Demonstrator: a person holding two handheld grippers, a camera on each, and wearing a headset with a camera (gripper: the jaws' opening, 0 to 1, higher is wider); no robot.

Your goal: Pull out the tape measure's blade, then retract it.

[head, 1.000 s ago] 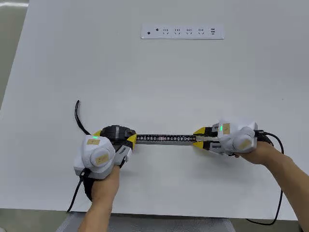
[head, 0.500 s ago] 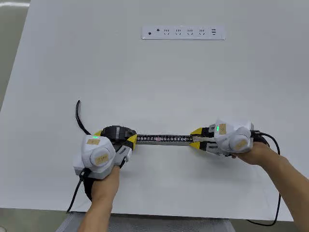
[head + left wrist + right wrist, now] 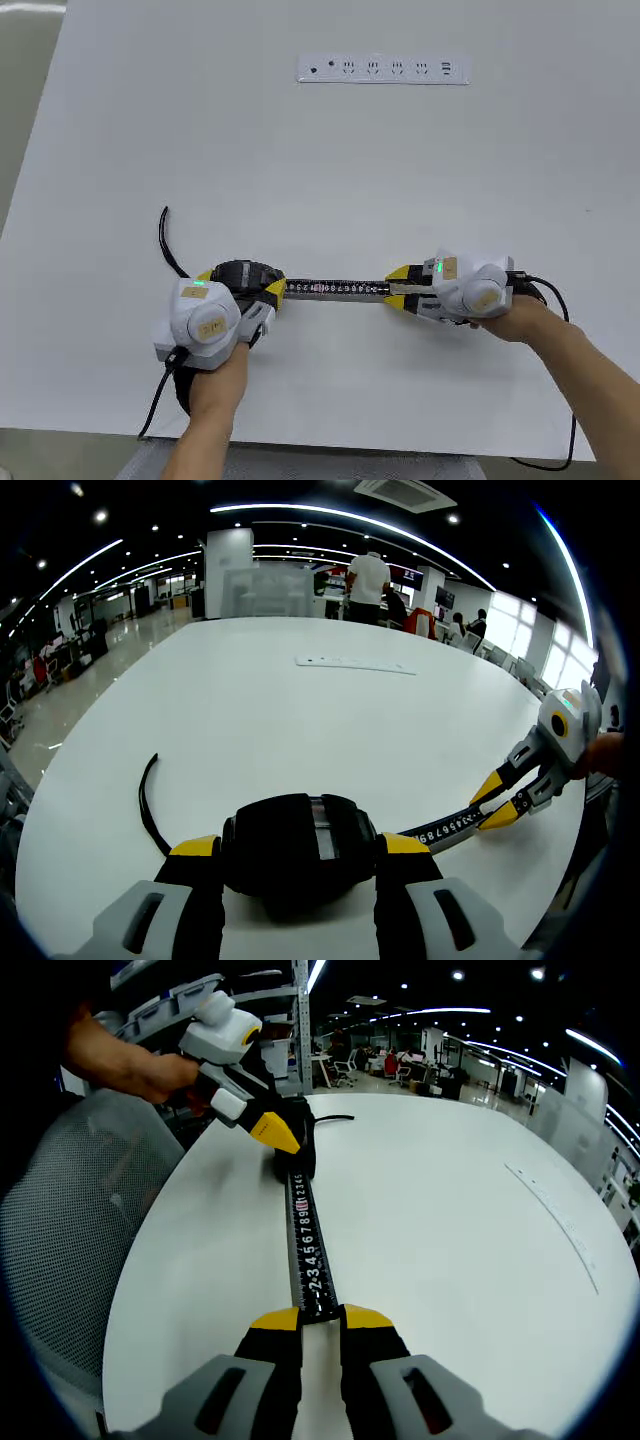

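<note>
Lying beyond the blade (image 3: 335, 288), power strip (image 3: 383, 69); cord (image 3: 163, 240) beside case (image 3: 243, 274).

Black tape measure (image 3: 298, 855), white-numbered blade (image 3: 305, 1250), white table (image 3: 300, 170)

Counted one tape measure (image 3: 243, 272), one blade (image 3: 335, 288), two grippers, namely the left gripper (image 3: 240, 284) and the right gripper (image 3: 392, 287), one power strip (image 3: 383, 69), one black cord (image 3: 162, 235) and one white table (image 3: 300, 180).

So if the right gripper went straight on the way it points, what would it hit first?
Probably the tape measure's black case, held in the left gripper; the right gripper points along the blade it pinches, straight at it.
</note>
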